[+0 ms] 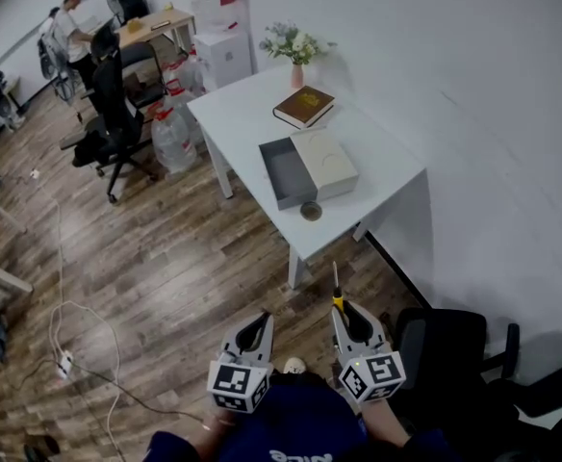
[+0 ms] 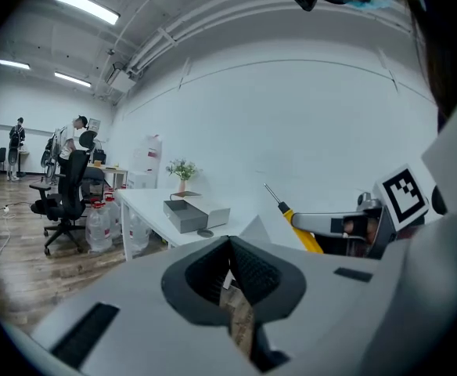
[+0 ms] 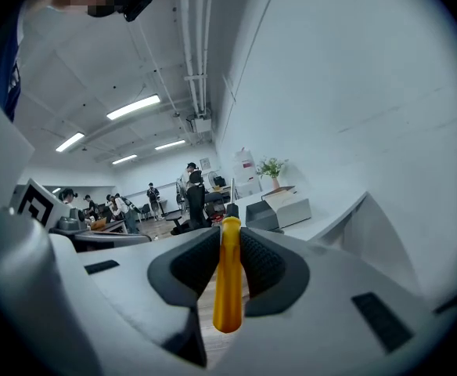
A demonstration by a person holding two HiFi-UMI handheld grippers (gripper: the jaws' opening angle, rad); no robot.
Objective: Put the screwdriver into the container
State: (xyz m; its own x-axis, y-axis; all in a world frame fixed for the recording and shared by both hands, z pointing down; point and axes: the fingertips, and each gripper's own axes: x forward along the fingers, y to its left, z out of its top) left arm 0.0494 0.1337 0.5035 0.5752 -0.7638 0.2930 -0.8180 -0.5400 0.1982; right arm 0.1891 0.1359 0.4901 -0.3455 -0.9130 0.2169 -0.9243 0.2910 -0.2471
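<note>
The right tool (image 3: 228, 237) clamps the screwdriver (image 3: 228, 288), likely light and rigid, by its smooth yellow handle; left tool (image 2: 230, 244) closed, empty.

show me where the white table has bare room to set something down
Bare: the far left corner of the table, between book and grey container; also the strip from the beige box to the right edge. Crowded: the near end by the round object.
</note>
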